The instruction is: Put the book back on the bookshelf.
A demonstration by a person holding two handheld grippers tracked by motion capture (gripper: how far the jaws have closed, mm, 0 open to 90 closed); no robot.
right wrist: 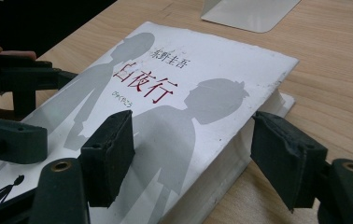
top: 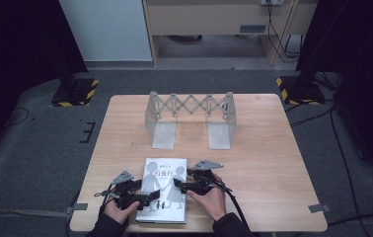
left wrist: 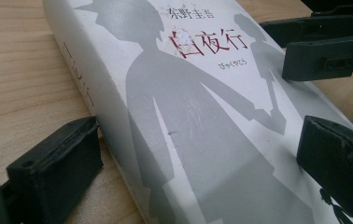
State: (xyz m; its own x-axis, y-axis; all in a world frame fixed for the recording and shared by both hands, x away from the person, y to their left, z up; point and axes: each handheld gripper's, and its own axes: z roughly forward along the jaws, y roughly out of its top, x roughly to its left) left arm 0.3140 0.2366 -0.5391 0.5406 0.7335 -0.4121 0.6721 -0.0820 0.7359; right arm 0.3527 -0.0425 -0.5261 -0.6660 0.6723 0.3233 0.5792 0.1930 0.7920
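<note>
the book (top: 164, 190) lies flat at the counter's (top: 263, 163) near edge, long axis pointing away from you — your left gripper (top: 134, 197) and right gripper (top: 184, 184) straddle its side edges, jaws parted, clamping nothing.

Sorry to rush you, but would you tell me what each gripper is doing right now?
Left gripper: open, jaws straddling the spine edge of the white book, not clamped.
Right gripper: open, jaws straddling the book's page edge.

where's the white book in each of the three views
High view: book lies flat at the table's near edge, between the two grippers.
Left gripper view: it runs across the middle, spine at left.
Right gripper view: centre, page edge at right.
Shared landmark: the red title characters on the cover.
</note>
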